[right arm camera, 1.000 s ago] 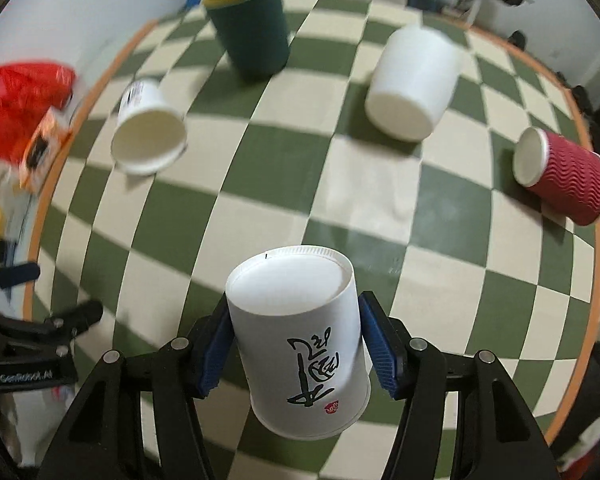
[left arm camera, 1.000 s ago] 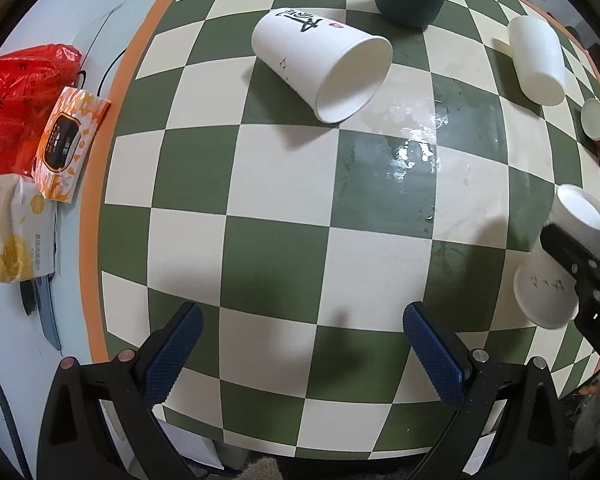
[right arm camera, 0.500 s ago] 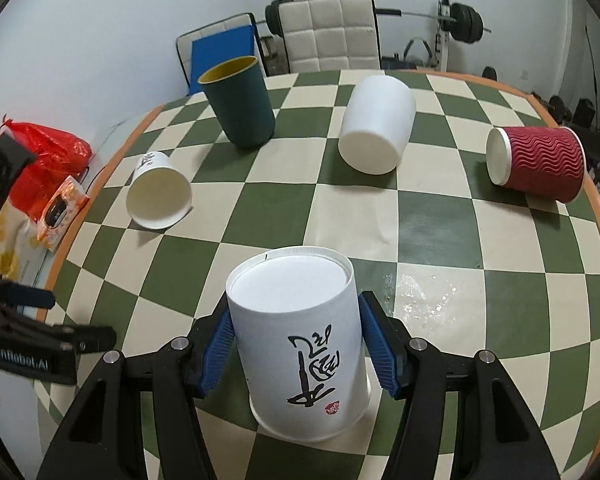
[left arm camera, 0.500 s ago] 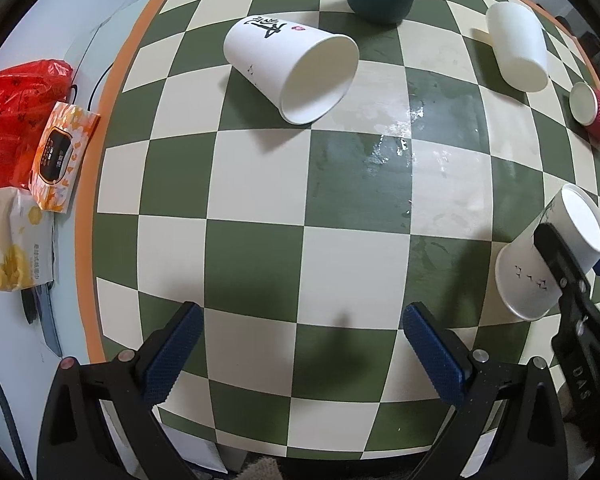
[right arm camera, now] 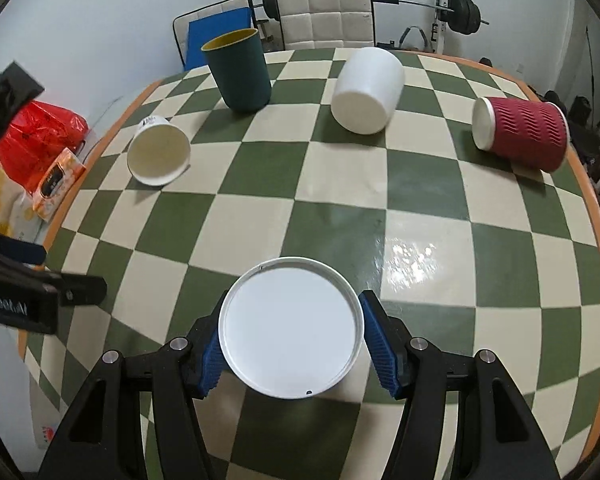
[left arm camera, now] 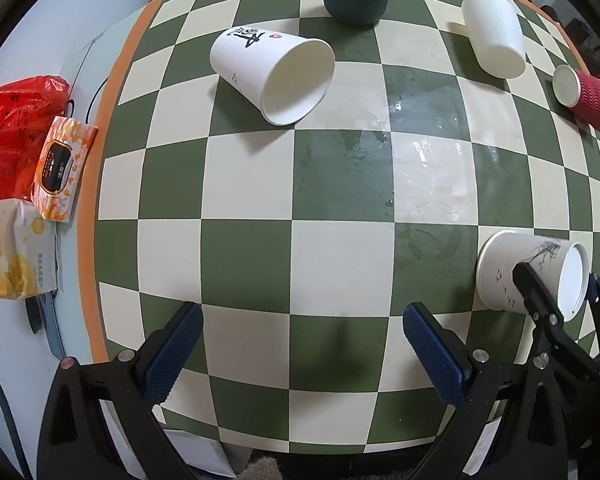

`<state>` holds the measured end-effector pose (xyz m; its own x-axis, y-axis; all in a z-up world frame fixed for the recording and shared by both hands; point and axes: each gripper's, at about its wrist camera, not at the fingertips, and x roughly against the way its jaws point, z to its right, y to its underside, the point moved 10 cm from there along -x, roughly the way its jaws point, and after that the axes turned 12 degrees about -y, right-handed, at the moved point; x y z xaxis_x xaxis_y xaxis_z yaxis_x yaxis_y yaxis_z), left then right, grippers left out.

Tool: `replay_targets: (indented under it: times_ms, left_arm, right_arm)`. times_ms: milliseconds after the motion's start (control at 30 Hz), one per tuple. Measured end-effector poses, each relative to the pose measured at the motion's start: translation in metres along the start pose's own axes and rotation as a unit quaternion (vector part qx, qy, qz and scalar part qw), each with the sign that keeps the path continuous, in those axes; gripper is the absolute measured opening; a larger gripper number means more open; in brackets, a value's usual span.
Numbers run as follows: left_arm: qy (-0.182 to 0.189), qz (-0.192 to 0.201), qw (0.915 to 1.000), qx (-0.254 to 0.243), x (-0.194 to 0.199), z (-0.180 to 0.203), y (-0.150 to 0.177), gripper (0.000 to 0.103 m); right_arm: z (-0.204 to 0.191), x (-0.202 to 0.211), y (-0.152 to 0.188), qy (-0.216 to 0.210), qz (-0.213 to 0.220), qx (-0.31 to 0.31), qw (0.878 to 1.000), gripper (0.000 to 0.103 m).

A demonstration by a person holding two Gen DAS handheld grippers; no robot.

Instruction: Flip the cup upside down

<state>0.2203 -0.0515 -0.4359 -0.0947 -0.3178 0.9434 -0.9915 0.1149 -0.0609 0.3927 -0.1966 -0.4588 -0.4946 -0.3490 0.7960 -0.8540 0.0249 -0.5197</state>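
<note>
Pinching the paper cup [right arm camera: 291, 327] by its sides, the right tongs [right arm camera: 292, 350] hold it base-up near the counter [right arm camera: 440, 200] edge; lowering squarely should seat the rim flat before release. Left tongs [left arm camera: 300, 356] hang spread and empty, with open checkered room ahead and other cups well apart.

- Cup [right arm camera: 291, 327]: white paper, black brush-style writing and small marks on its side [left arm camera: 516, 276].
- Its flat, rimmed base faces the right wrist camera; the mouth points away from it.
- It sits near the table's [right arm camera: 260, 200] near edge, toward the right corner in the left wrist view.
- Whether the mouth touches the table cannot be told.
</note>
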Motion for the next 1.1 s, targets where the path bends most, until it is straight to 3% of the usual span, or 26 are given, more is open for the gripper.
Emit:
replay_targets:
  times_ms: [233,267,333,467,633,833,1100]
  left_arm:
    - [0.004,0.013,0.9999,-0.003,0.005,-0.002,0.0,0.103]
    - [0.004,0.015,0.9999,-0.004,0.006,-0.003,0.0,0.102]
    - [0.006,0.021,0.9998,-0.005,0.009,-0.003,0.0,0.102]
    - [0.012,0.037,0.9992,-0.01,0.019,-0.005,0.002,0.102]
    - [0.017,0.071,0.9972,-0.016,0.044,-0.01,0.006,0.102]
    - [0.03,0.106,0.9939,-0.004,0.087,-0.017,0.018,0.102]
    - [0.036,0.16,0.9864,0.014,0.158,-0.023,0.042,0.102]
  right_arm:
    - [0.004,0.003,0.01,0.012,-0.028,-0.03,0.999,0.065]
    - [0.005,0.003,0.012,0.016,-0.035,-0.036,0.999,0.068]
    - [0.007,0.005,0.015,0.025,-0.047,-0.05,0.997,0.087]
    - [0.004,0.014,0.017,0.033,-0.057,-0.067,0.996,0.093]
    - [0.003,0.041,0.016,0.059,-0.051,-0.1,0.992,0.095]
    - [0.006,0.096,0.012,0.13,-0.041,-0.124,0.983,0.095]
    - [-0.014,0.179,0.004,0.144,-0.016,-0.121,0.982,0.095]
